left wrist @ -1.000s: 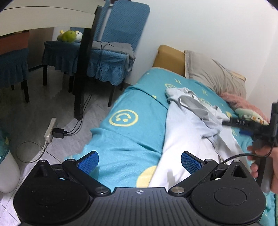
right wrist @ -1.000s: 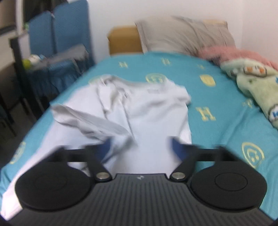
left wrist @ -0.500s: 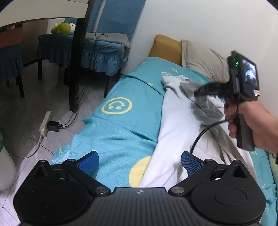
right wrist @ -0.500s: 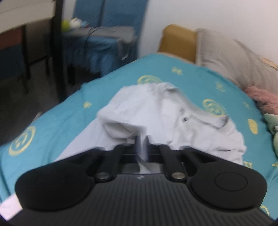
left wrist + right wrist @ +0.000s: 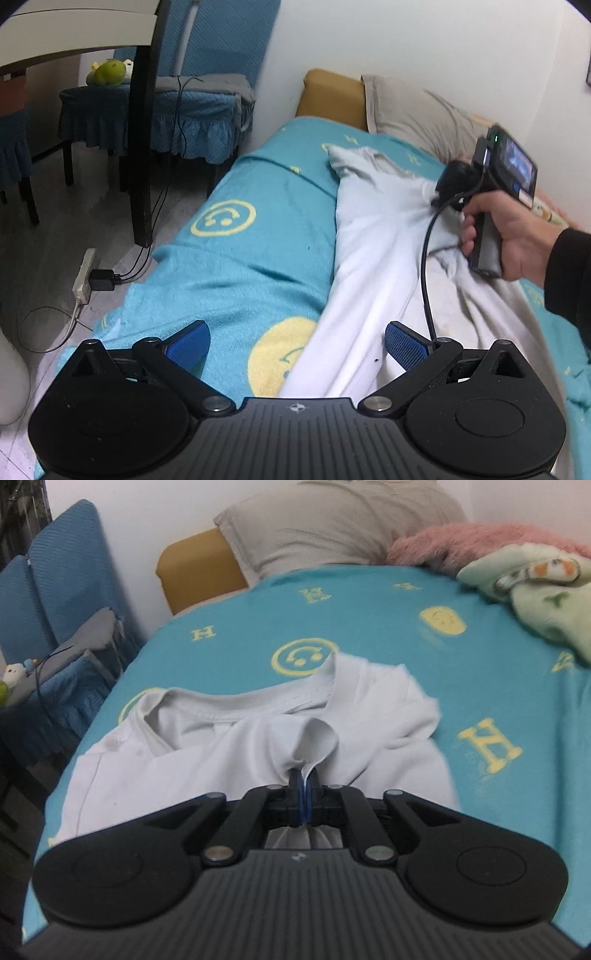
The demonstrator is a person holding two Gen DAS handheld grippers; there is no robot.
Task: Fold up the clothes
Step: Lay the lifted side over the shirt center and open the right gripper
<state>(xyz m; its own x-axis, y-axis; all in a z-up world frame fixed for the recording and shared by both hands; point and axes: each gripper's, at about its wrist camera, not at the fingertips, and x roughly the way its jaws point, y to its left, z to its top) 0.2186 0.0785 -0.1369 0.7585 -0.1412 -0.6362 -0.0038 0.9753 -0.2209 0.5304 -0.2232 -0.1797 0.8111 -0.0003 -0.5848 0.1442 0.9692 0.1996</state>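
Note:
A white T-shirt [image 5: 373, 254] lies lengthwise on the teal bed cover, its collar [image 5: 236, 705] toward the pillows. My right gripper [image 5: 304, 779] is shut on a pinched fold of the white T-shirt [image 5: 258, 746] near the neck. In the left wrist view a hand holds that right gripper [image 5: 487, 192] over the shirt's upper part. My left gripper [image 5: 297, 341] stands open above the shirt's lower end at the near bed edge, with nothing between its blue pads [image 5: 402, 345].
The bed with its teal smiley-print cover [image 5: 240, 266] has a grey pillow [image 5: 332, 524], a pink fluffy blanket [image 5: 480, 539] and a green plush blanket [image 5: 535, 590] at its head. Blue-covered chairs [image 5: 166, 107], a dark table leg [image 5: 142, 147] and a power strip [image 5: 85, 277] with cables are on the left.
My right gripper went from open to shut on a fold of the shirt, then carried it toward the collar. The left gripper stayed open and edged closer along the bed.

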